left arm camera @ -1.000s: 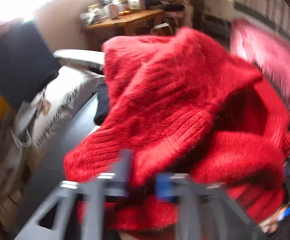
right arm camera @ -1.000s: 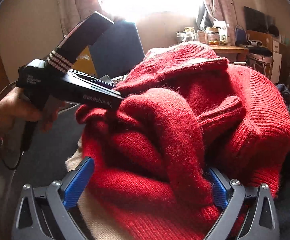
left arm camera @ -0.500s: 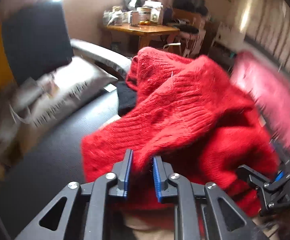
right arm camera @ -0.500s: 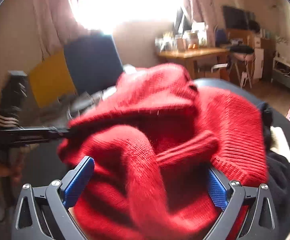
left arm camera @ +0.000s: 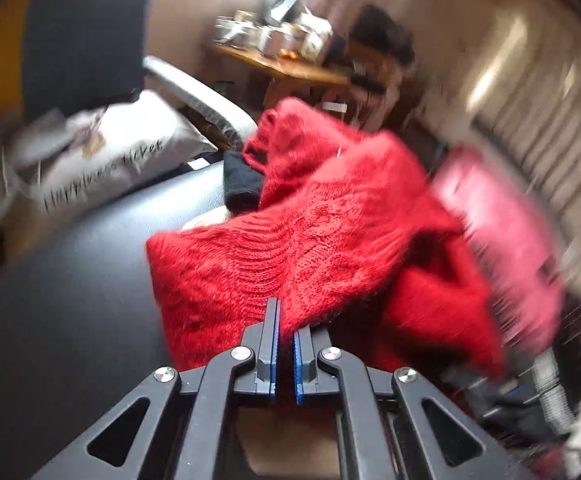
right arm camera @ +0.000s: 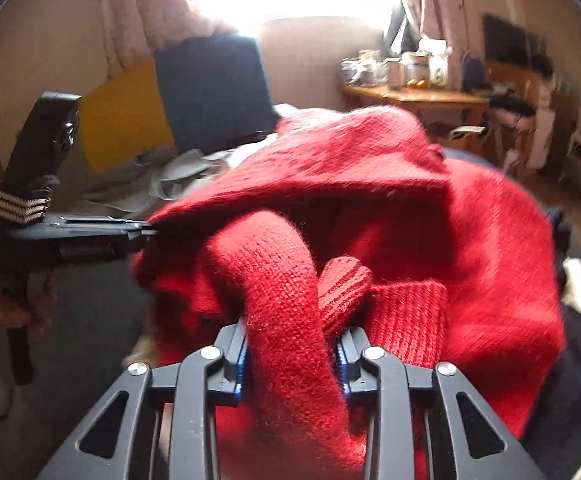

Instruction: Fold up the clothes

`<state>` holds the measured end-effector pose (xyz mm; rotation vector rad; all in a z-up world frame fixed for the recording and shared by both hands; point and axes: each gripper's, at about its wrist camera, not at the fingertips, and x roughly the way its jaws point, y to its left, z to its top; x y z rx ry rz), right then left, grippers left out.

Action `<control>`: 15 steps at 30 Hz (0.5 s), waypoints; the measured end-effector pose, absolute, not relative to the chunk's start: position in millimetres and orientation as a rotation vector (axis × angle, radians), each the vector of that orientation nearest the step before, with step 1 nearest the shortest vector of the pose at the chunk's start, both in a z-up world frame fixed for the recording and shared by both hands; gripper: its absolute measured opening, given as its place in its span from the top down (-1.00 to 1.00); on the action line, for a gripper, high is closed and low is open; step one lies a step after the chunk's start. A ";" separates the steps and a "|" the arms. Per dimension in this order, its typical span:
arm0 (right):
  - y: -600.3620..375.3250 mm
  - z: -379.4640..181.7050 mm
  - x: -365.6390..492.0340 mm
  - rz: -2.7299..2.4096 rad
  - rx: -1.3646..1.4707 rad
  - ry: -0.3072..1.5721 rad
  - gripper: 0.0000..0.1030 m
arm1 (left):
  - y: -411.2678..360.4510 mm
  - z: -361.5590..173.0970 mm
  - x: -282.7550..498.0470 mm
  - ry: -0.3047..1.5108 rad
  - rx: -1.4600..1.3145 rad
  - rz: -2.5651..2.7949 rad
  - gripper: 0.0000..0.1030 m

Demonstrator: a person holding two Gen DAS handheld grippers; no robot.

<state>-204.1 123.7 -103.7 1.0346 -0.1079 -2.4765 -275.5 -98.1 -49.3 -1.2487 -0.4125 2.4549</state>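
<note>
There is one red knitted sweater [left arm camera: 314, 232], heaped on one dark surface [left arm camera: 70, 280]. Two grippers are visible: the left gripper [left arm camera: 285, 320] and the right gripper [right arm camera: 292, 344]. One black garment [left arm camera: 240, 184] lies at the far side of the sweater. One white printed pillow [left arm camera: 114, 160] lies far left. One wooden table [right arm camera: 414, 98] stands far right, with several jars that I cannot count exactly.

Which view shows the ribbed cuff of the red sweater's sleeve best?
The right wrist view: the ribbed cuff sits sharp just above the right gripper, which pinches the sleeve. The left wrist view shows only the red sweater body, blurred, an edge clamped in the left gripper; no cuff is identifiable there.
</note>
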 end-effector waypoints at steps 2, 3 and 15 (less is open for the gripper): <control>115.7 -109.5 -191.8 -2.370 1.064 -0.211 0.37 | -113.7 -43.0 -249.7 -0.518 -1.204 2.433 0.93; 111.9 -112.5 -184.2 -2.319 1.075 -0.249 0.37 | -120.2 -40.3 -234.7 -0.556 -1.188 2.427 0.93; 80.8 -129.8 -77.2 -2.004 1.217 -0.403 -0.32 | -196.7 -76.5 -55.0 -0.808 -1.326 2.530 0.95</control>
